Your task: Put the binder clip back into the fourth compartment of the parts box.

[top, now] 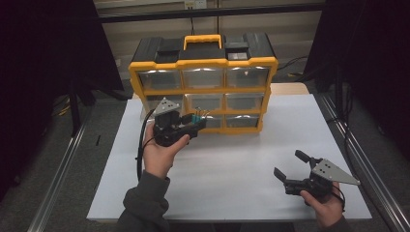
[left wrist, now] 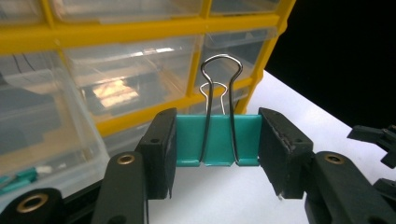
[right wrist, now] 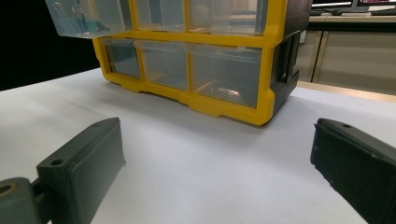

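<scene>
Left tongs point(top: 197, 121) raised, jaws clamped, forearm angled up from the bottom edge. Right tongs point(top: 286, 166) held low, jaws spread wide.

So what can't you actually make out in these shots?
- Pulled-out drawer: right gripper view, contents blurred behind cloudy plastic, top cut off by the edge.
- Binder clip: high view, too small.
- Left gripper: left gripper view, its pads cover the binder clip's ends.

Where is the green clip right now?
The teal metal binder clip sits pinched between the left gripper fingers, at the high view's left, just before the yellow plastic drawer organiser and its pulled-out clear drawer.
</scene>
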Available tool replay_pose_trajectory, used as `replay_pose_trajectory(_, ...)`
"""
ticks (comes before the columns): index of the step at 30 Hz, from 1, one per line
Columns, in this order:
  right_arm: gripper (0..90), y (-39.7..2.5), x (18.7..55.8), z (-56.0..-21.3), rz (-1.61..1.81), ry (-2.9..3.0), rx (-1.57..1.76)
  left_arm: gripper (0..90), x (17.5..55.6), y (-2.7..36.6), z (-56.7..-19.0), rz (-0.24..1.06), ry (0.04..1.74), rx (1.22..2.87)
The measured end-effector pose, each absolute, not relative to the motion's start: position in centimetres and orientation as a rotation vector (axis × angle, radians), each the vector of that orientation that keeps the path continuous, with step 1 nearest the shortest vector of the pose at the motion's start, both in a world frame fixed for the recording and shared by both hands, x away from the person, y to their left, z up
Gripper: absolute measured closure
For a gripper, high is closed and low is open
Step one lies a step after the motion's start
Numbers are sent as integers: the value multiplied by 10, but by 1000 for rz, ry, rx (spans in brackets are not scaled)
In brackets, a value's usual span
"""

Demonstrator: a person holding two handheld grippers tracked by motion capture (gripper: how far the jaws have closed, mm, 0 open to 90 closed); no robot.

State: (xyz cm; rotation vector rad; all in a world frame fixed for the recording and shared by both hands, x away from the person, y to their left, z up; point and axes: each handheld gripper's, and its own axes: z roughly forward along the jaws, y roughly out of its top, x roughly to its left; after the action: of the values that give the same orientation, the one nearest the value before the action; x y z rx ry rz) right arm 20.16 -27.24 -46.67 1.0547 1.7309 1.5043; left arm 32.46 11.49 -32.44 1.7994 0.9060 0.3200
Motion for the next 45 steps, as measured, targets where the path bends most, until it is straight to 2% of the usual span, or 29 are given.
replay_pose_trajectory(27,22,-273,201,-467,1506,1731,1056,501,338,142,-299,417,954,1727)
replay_pose_trajectory(45,22,-273,201,-467,1506,1728,1060,501,348,168,-300,492,1010,1678)
